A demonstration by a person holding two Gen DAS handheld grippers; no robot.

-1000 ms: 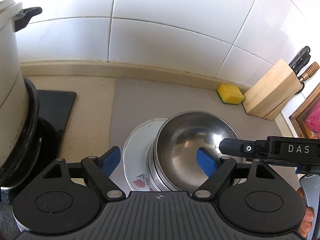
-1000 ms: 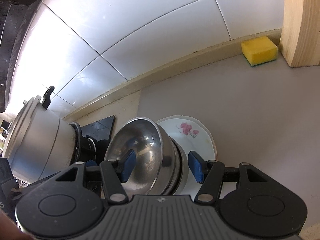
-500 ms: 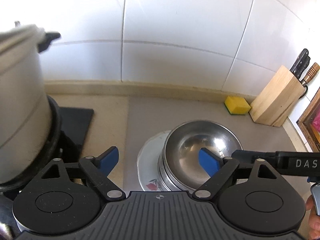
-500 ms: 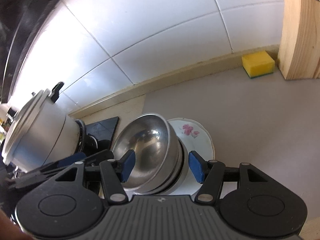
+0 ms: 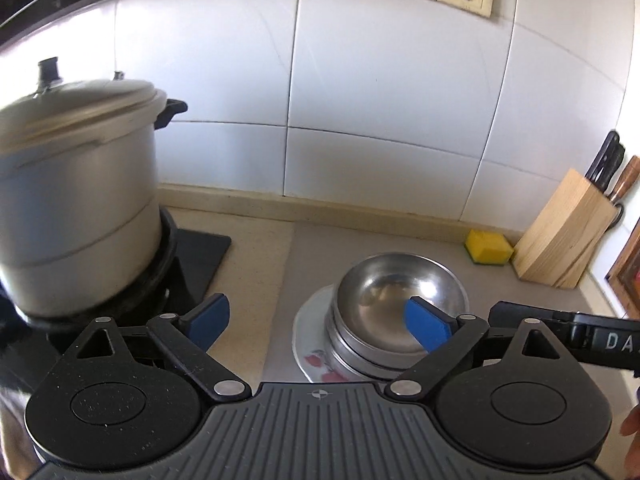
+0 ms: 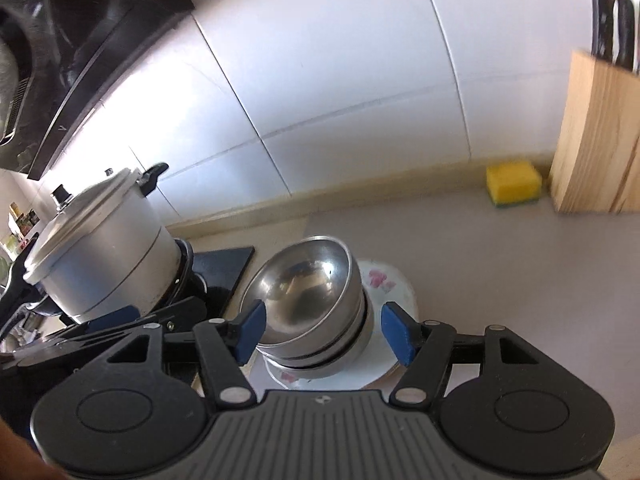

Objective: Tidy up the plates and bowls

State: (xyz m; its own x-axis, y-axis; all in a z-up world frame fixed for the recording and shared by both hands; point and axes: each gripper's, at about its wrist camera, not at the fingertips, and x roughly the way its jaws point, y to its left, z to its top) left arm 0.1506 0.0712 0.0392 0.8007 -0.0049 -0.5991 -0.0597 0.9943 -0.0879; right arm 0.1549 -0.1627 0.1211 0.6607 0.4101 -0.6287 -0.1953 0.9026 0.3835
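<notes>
Both grippers have pulled back and up from the steel bowls (image 5: 394, 312), which sit stacked on the floral plate (image 6: 394, 292) at the surface's centre. The left gripper (image 5: 318, 320) and right gripper (image 6: 322, 332) are empty, their jaws opening; the pot (image 5: 76, 216) stands at nine o'clock.

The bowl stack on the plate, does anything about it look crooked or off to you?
Yes. The top steel bowl sits tilted in the bowl stack rather than nested level, and the stack stands off-centre on the flowered plate. Nothing looks spilled or broken. Both grippers, left gripper and right gripper, are opening with nothing held.
</notes>
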